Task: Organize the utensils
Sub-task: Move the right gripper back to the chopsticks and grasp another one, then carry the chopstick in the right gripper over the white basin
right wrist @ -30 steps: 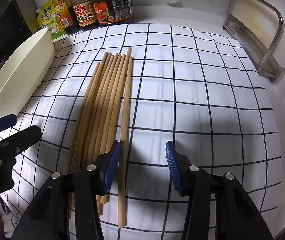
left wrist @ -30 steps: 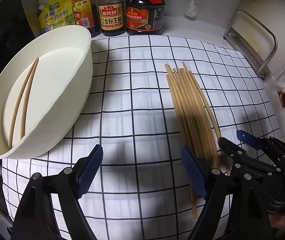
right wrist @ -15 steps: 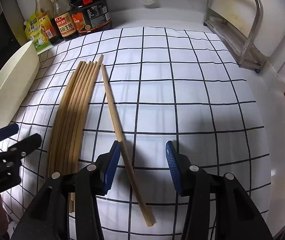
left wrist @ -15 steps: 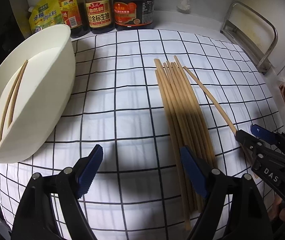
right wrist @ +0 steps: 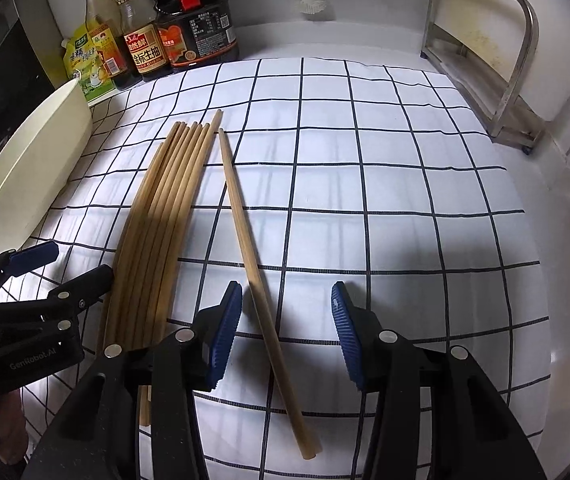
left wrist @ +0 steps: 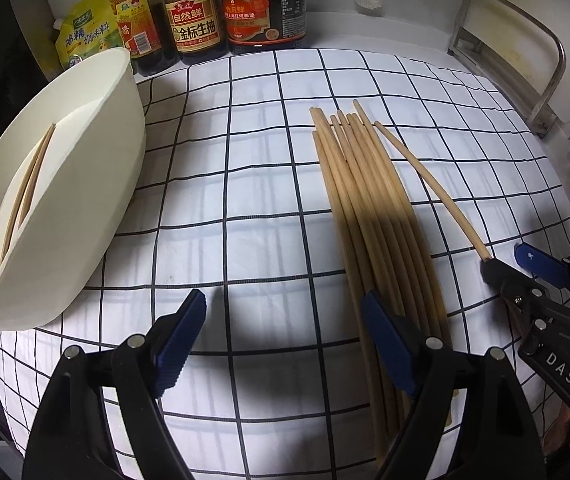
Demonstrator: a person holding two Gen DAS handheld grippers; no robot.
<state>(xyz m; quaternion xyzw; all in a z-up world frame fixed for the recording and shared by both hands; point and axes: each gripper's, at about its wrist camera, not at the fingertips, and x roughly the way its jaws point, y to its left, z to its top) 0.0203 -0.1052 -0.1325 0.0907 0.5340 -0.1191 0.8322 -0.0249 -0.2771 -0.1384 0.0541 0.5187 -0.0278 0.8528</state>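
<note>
Chopstick bundle (right wrist: 153, 236) flat on cloth; single chopstick (right wrist: 257, 280) angled beside; pair (left wrist: 25, 196) in tub (left wrist: 85, 216).

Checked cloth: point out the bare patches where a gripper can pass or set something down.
Bare cloth lies between the white tub and the chopstick bundle, and from the lone chopstick to the metal rack. Crowded: the back left corner with sauce bottles, and around the bundle, where the left gripper hovers.

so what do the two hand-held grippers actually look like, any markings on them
Both are black plastic linkages with silver pivot rivets and ribbed blue finger pads. The left hand-held gripper carries white "GenRobot.AI" lettering on its body; the right hand-held gripper shows "DAS" on its side. No cables or sleeves are visible.
</note>
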